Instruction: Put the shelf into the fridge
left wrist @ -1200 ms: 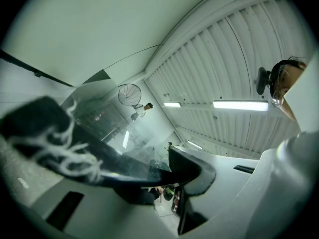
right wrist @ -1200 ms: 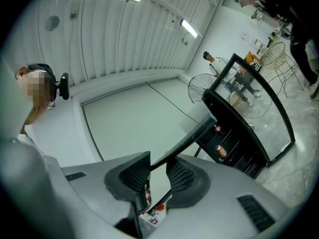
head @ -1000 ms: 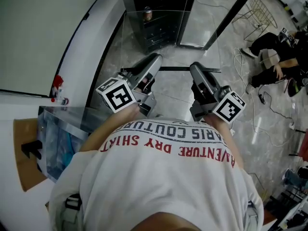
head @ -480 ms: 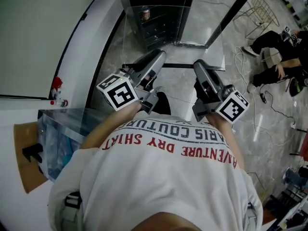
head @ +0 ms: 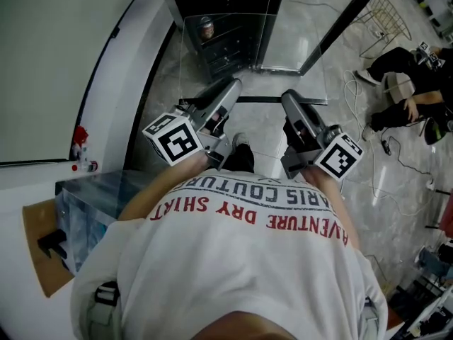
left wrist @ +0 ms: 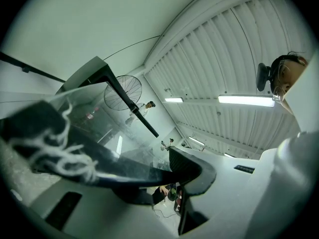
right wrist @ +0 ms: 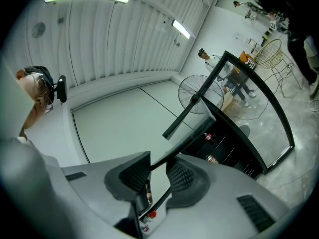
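Observation:
I hold a clear glass shelf [head: 248, 62] with a dark near edge level in front of me, one gripper at each near corner. My left gripper [head: 231, 86] is shut on the shelf's near left edge, my right gripper [head: 286, 96] on its near right edge. The shelf's far edge reaches toward the open black fridge [head: 233, 2], where a can [head: 206, 27] stands inside. In the left gripper view the shelf [left wrist: 89, 108] runs across the left gripper [left wrist: 164, 179]. In the right gripper view the shelf's thin edge [right wrist: 185, 141] passes between the ribbed pads [right wrist: 182, 176] of the right gripper [right wrist: 157, 176].
The fridge door [head: 343, 16] stands open to the right. A wire chair [head: 386, 16] and a seated person [head: 403, 83] are at the far right, with cables on the floor. A white counter [head: 28, 190] with a glass box [head: 92, 204] lies to my left.
The fridge has drawn a little closer and the shelf now points more squarely at its opening. A black shoe has come into view under the shelf. Both grips hold unchanged.

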Demonstrator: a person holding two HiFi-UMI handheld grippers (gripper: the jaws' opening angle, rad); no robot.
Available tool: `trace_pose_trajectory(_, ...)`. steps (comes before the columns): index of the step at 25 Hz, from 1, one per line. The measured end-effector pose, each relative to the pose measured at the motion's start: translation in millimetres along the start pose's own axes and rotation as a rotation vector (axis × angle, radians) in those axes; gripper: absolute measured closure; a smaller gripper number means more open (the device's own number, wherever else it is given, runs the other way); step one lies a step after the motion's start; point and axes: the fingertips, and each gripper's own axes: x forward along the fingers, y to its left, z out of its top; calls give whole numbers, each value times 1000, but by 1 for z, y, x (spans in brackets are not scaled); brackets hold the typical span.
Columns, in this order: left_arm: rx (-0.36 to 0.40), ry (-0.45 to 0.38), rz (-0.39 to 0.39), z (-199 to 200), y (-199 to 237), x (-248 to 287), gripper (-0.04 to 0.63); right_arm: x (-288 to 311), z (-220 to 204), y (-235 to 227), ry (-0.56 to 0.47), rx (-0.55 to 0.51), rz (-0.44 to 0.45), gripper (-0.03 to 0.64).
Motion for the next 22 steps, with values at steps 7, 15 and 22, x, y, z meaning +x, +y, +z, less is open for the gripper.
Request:
trace_pose_trajectory(7,-31,-17,49,25,42,37,479,49,24,-37,45,10,14,517)
trace_pose_trajectory(15,-48,-35,108,49,85,84,476,97,52,-88,93,51,21,517)
trace_pose_trajectory(22,-79,-49,151,63,127,108,476,134,57,-128,138,91,11,517)
